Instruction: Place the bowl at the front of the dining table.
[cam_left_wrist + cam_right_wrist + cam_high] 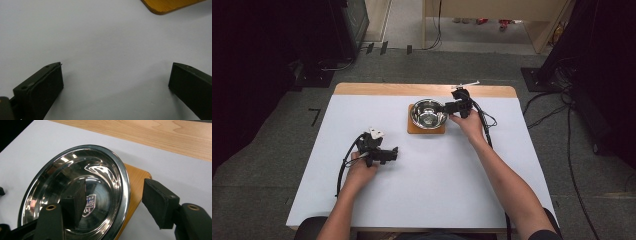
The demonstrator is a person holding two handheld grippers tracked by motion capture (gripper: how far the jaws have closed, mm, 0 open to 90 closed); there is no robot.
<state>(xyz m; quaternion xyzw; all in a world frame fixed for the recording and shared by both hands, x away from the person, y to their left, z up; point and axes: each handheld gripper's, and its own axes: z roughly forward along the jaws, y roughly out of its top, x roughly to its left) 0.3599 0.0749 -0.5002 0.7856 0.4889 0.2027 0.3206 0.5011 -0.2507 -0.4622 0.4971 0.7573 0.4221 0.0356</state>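
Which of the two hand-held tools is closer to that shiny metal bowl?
The right tool: its open jaws straddle the bowl's rim, one inside, one outside. The left tool rests well away on the white table, jaws open.

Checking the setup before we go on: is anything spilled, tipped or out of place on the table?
Nothing stands out. The steel bowl sits upright and empty on its wooden board, no spill on the white table. The right tongs straddle the bowl's rim, not pressing it.
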